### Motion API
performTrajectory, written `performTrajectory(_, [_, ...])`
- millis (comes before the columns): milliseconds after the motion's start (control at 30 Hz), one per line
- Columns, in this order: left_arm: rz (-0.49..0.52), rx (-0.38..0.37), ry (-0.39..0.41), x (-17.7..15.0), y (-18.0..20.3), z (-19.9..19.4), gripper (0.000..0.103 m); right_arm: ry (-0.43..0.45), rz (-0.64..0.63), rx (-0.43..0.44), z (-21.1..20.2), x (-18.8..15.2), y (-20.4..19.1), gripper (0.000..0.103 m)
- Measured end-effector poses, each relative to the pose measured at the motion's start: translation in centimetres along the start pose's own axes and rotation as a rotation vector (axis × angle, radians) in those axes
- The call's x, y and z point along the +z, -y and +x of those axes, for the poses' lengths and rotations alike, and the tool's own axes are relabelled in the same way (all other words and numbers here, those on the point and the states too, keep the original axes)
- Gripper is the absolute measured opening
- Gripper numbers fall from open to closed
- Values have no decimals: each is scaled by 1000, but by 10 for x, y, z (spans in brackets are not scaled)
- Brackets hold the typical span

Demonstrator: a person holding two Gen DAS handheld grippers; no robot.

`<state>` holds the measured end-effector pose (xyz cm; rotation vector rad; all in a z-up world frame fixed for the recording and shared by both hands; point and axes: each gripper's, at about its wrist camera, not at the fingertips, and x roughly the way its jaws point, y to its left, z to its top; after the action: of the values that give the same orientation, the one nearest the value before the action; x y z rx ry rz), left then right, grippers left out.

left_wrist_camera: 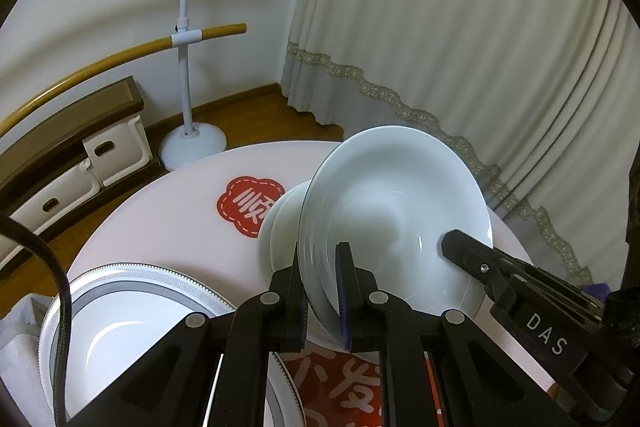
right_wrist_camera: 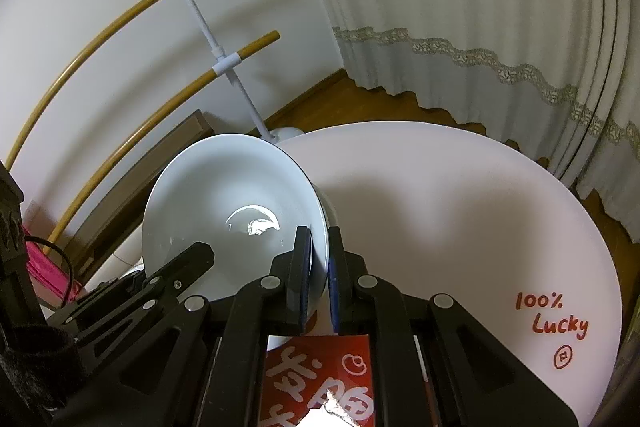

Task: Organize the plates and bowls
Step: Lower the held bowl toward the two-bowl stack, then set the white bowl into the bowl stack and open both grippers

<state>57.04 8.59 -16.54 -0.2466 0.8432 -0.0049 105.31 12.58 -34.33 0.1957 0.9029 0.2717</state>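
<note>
a: why two grippers on one set of bowls?

b: looks like a small stack of white bowls, nested, and it's carried by the rim on both sides. the left gripper is pinched shut on the near left edge of the rim, one finger outside the wall and one inside. the right gripper is pinched shut on the opposite edge the same way. my guess is that a grip on each side keeps a slippery stack from swinging or sliding apart.

a: where is the stack, then?

b: over the round white table, near its front edge, above the red printed mat. in the left view you can see the outsides of the lower bowls poking out past the top one, so they sit inside each other. whether the bottom touches the table i can't tell; the grippers hide it.

a: and the plate?

b: a plate with a grey patterned rim lies flat on the table to the left of the stack, apart from it. i'd judge it as the other pile in the sorting, bowls kept separate from plates.

a: how are the hands set?

b: both grippers slant down and forward toward the table, side by side, each visible in the other's view. fingers stand upright across the rim, so the bowls' mouths open upward.
</note>
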Motion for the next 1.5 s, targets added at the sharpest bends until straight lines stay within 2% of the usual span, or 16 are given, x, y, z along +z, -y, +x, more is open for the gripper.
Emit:
performTrajectory(400, [17,5,-3,0,-1,9,9,-13,28,-40,14,1,0,12])
performTrajectory(667, [28,-2,1,1,0,8,8,-21,89,-32,12,-1,8,12])
performTrajectory(700, [32,-3,2,1,0,8,8,-22,99,-37,12,0,10,16])
performTrajectory(733, [32,-3,2,1,0,8,8,-24,111,-43,13,0,12,23])
performTrajectory(767, [32,-3,2,0,-1,8,8,-31,130,-40,14,0,16,25])
performTrajectory(900, [30,0,0,0,-2,8,8,-57,212,27,19,-3,29,25])
performTrajectory(1067, [30,3,-2,1,-2,9,8,-81,246,100,22,-6,31,25])
performTrajectory(1200, [29,0,-9,1,-5,9,9,-82,244,91,24,-5,30,17])
performTrajectory(1500, [30,-16,-16,3,-8,2,14,-88,235,82,26,-3,25,17])
